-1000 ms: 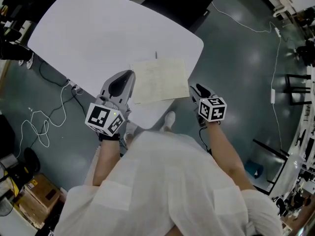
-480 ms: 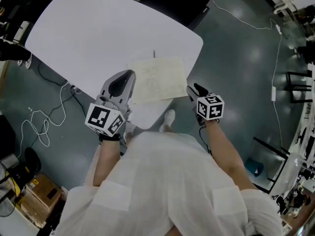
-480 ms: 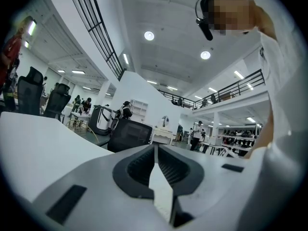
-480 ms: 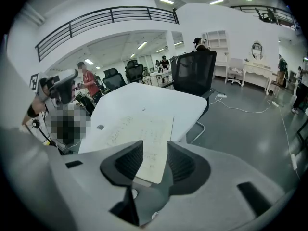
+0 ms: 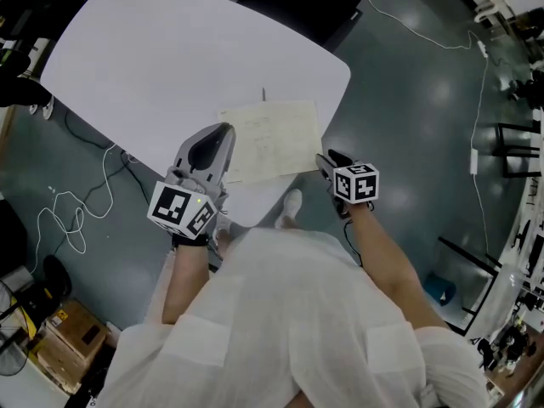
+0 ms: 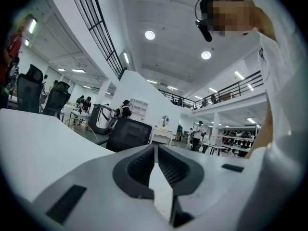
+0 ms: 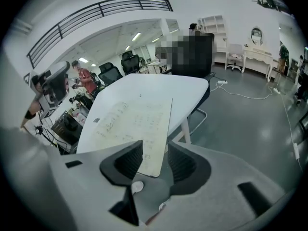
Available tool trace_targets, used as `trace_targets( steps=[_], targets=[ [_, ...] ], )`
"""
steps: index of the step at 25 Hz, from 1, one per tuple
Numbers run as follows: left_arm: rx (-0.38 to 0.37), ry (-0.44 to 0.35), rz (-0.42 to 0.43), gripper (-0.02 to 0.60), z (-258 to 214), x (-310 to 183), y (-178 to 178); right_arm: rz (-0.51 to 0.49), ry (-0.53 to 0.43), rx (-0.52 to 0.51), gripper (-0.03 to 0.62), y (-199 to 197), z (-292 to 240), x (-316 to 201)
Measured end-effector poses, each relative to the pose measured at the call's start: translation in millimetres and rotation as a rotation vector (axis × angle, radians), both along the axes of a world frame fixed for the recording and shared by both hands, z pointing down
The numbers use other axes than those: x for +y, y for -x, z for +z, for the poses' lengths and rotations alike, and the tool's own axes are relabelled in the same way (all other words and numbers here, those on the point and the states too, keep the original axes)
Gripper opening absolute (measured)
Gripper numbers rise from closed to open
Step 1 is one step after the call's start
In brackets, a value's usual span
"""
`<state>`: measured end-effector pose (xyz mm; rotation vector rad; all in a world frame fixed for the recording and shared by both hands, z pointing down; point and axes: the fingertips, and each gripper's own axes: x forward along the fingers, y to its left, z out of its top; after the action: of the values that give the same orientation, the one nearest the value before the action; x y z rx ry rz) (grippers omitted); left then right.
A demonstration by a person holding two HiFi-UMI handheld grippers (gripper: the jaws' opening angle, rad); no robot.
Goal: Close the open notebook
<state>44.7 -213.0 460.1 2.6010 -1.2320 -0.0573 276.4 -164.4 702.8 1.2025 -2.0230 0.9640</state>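
— How many of each?

— One notebook (image 5: 272, 138), one white table (image 5: 170, 58), two claws.

— Describe the notebook.

— It is open and lies flat, with pale cream pages under faint writing. It sits by the table's near edge, between the two claws: just right of the left gripper (image 5: 219, 133) and just ahead-left of the right gripper (image 5: 323, 161).

— And the claws?

— The left one's jaws are closed tip to tip with nothing between them. It points level beside the notebook's left edge; I can't tell if it touches. The right one tilts downward and its jaws are opening. In the right gripper view the notebook's near right corner stands between them, and the pads are not pressing on it.

— Anything else around?

— A black chair (image 6: 129, 134) is beyond the table, ahead of the left claw. Loose cables (image 5: 76, 219) lie on the floor to its left.
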Motion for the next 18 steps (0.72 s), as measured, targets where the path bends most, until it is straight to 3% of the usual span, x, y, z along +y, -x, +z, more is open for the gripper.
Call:
trace_targets(
  steps=[18],
  targets=[
    [-0.007,0.008,-0.009,0.023,4,2,1,0.023,0.191,-0.108,0.183,1,34,17]
  ],
)
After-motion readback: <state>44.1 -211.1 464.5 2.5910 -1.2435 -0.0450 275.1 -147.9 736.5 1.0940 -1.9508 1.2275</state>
